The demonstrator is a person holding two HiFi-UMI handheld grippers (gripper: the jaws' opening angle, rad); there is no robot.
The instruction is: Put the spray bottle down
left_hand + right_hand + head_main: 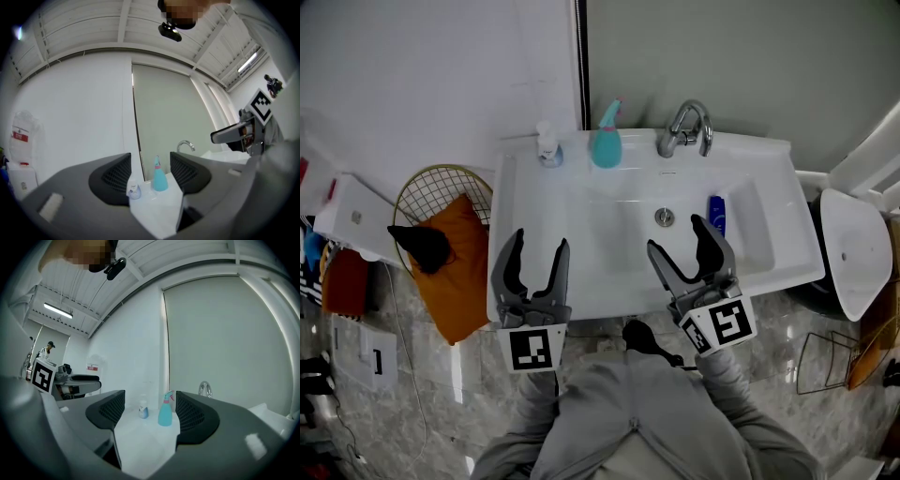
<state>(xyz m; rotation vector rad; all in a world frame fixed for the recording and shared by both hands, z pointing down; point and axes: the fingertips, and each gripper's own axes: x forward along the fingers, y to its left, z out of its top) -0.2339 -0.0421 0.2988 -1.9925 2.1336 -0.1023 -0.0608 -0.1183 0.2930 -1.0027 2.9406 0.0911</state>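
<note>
The spray bottle [606, 141] stands upright on the back edge of the sink [741, 145], between the soap bottle [548, 145] and the faucet [684, 129], apparently set down, so the left gripper [540, 242] and right gripper [678, 236] hang over the front edge, jaws apart and empty.

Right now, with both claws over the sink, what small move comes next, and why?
Probably just draw both back: the spray bottle already stands upright on the sink ledge, and the left gripper and right gripper are open and empty.
</note>
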